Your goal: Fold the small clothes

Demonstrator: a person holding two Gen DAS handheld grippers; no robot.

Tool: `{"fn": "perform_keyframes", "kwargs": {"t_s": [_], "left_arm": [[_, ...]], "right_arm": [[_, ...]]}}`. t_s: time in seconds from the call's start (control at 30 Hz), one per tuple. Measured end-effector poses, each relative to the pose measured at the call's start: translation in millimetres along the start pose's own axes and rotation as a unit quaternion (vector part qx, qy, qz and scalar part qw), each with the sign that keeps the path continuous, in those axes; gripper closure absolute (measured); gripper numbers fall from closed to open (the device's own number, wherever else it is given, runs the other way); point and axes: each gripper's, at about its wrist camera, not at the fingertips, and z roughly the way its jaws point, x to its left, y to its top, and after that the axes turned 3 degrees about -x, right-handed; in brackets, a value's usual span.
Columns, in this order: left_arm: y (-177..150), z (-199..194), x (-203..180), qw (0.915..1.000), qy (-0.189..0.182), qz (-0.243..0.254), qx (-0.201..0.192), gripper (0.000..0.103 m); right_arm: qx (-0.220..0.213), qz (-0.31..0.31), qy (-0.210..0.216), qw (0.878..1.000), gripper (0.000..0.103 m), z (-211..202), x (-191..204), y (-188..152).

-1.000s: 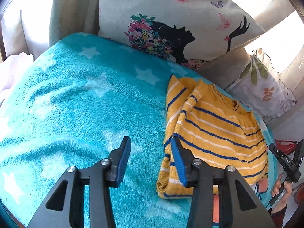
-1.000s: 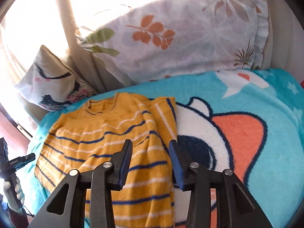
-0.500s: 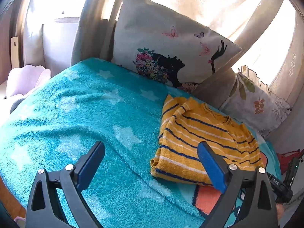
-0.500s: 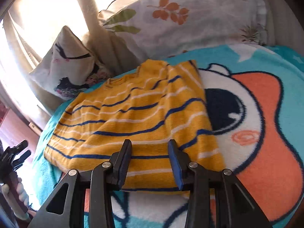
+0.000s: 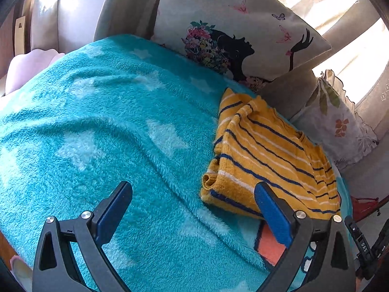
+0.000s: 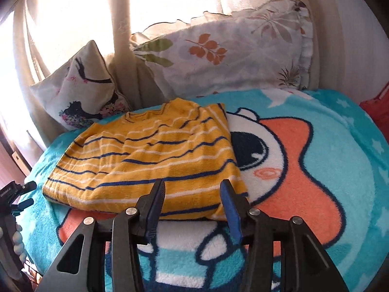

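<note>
A small yellow sweater with blue and white stripes (image 5: pixel 267 155) lies folded on a turquoise fleece blanket (image 5: pixel 109 126). It also shows in the right wrist view (image 6: pixel 150 155). My left gripper (image 5: pixel 194 202) is wide open and empty, held above the blanket to the left of the sweater's near corner. My right gripper (image 6: pixel 192 194) is open and empty, just in front of the sweater's near hem, apart from it.
A pillow with a woman's silhouette (image 5: pixel 238 31) and a leaf-print pillow (image 6: pixel 231 48) lean at the back by curtains. The blanket (image 6: pixel 316 160) carries an orange and white cartoon print. The other gripper's handle (image 6: pixel 9 199) shows at the far left.
Both grippers have pulled back from the sweater. The left jaws opened wide. The right jaws opened somewhat wider and now sit in front of the hem.
</note>
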Motion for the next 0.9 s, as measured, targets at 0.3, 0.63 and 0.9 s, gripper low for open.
{"fn": "perform_keyframes", "kwargs": {"t_s": [0.3,0.63,0.9], "left_arm": [[6.8,29.0,-11.6,0.9959,-0.075,-0.028,0.041,0.003],[4.1,45.0,-13.6,0.9935,-0.082,-0.068,0.039,0.029],[4.5,42.1,0.3,0.9859,-0.11,-0.121,0.035,0.038]], "right_arm": [[0.045,-0.062,0.149,0.986,0.043,30.1,85.1,26.1],[0.161,-0.134,0.243,0.947,0.042,105.7,183.0,52.2],[0.258,-0.176,0.24,0.919,0.042,179.1,251.3,56.8]]}}
